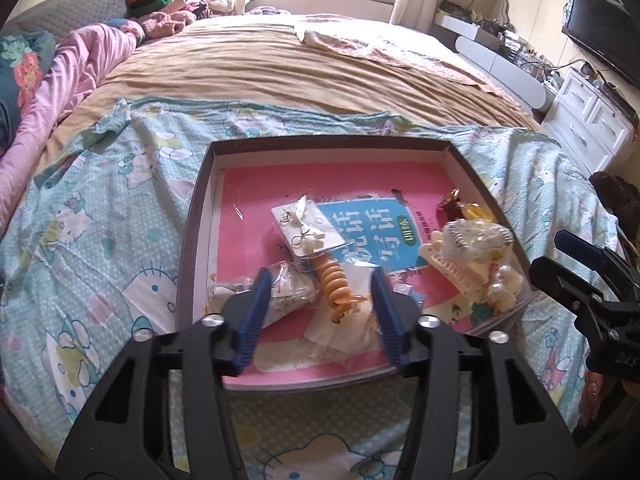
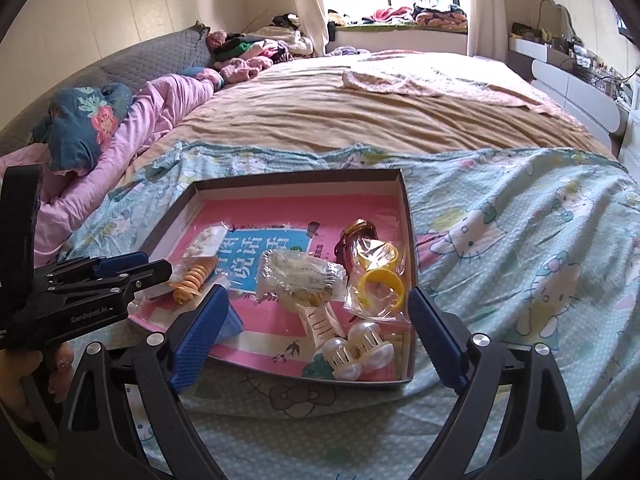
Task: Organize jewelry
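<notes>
Both grippers hover over the near edge of the shallow cardboard box (image 1: 192, 216), which sits on the cartoon-print sheet (image 1: 100, 208) on the bed. Box floor is lined with a pink booklet (image 1: 328, 184).

Left gripper (image 1: 320, 308): jaws partly open, nothing pinched. The orange spiral hair tie (image 1: 338, 284) and some clear bags lie on the box floor between and beyond the fingers, not gripped.

Right gripper (image 2: 316, 332): jaws wide apart, empty. Below it in the right half of the box: cream claw clip (image 2: 320, 320), two pearl-ball pieces (image 2: 356, 352), bagged yellow ring-shaped clips (image 2: 380, 280), a bagged comb-like piece (image 2: 300, 276). Earring card in bag (image 1: 300, 228) lies mid-box.

Risks, judged:
- Clear bags overlap; a pinch on one could drag a neighbour or lift the booklet page
- Pearl pieces sit against the near right corner wall; a finger coming down there may hit the rim and tip or shove the light box on the soft sheet
- Spiral tie is springy and could slip from a partial grip
- The two grippers are near each other at the left side of the right view; reaching toward box centre together risks a knock

Open room: far half of the box floor is mostly bare; sheet to either side of the box is free; low walls all round
</notes>
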`<action>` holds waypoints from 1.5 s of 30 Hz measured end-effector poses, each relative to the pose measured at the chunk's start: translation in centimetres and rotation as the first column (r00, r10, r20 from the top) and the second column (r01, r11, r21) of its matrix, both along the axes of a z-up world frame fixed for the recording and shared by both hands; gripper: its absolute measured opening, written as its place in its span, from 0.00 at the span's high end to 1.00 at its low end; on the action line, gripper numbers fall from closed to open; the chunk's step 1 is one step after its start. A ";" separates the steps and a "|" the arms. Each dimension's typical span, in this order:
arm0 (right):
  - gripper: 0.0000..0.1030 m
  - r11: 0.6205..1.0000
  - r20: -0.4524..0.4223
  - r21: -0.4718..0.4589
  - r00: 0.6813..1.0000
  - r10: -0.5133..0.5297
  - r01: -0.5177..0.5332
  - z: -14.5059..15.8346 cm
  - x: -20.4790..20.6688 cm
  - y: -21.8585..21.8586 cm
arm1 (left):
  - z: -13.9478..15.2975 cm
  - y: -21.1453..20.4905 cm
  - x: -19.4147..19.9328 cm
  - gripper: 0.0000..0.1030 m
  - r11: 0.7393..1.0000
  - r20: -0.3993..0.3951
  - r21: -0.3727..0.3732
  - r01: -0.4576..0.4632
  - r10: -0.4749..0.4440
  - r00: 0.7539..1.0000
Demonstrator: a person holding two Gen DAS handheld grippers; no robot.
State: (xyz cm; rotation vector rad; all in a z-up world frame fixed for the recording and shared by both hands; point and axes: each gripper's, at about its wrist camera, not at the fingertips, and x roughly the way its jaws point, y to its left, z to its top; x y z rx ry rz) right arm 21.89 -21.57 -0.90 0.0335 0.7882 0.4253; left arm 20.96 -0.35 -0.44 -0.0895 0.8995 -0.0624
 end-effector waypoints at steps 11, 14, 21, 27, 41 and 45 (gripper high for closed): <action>0.06 1.000 0.054 0.015 0.999 -0.006 0.005 2.4 -3.7 -1.6 | 2.7 -0.4 -4.9 0.19 1.000 0.056 -0.001 0.005 -0.005 0.998; 0.06 1.000 0.057 0.018 0.998 -0.009 0.008 2.5 -4.9 -2.1 | 2.7 -0.1 -6.4 0.12 1.000 0.057 -0.007 -0.001 0.001 0.998; 0.06 1.000 0.042 0.011 0.999 0.000 0.000 2.1 -8.0 -2.4 | 1.9 -0.2 -9.6 0.09 1.000 0.054 -0.028 -0.012 0.013 0.998; 0.06 1.000 0.029 0.008 0.999 0.014 -0.015 1.4 -10.5 -2.4 | 1.2 -0.1 -11.6 0.09 0.999 0.054 -0.034 -0.025 0.027 0.998; 0.05 0.999 0.029 0.008 0.999 0.037 -0.037 1.0 -13.1 -2.3 | 1.7 -0.3 -13.9 0.09 0.998 0.083 -0.039 -0.042 0.045 0.996; 0.05 0.999 0.033 0.010 0.999 0.035 -0.035 1.1 -13.3 -2.4 | 2.0 -0.3 -14.2 0.09 0.998 0.090 -0.031 -0.048 0.050 0.995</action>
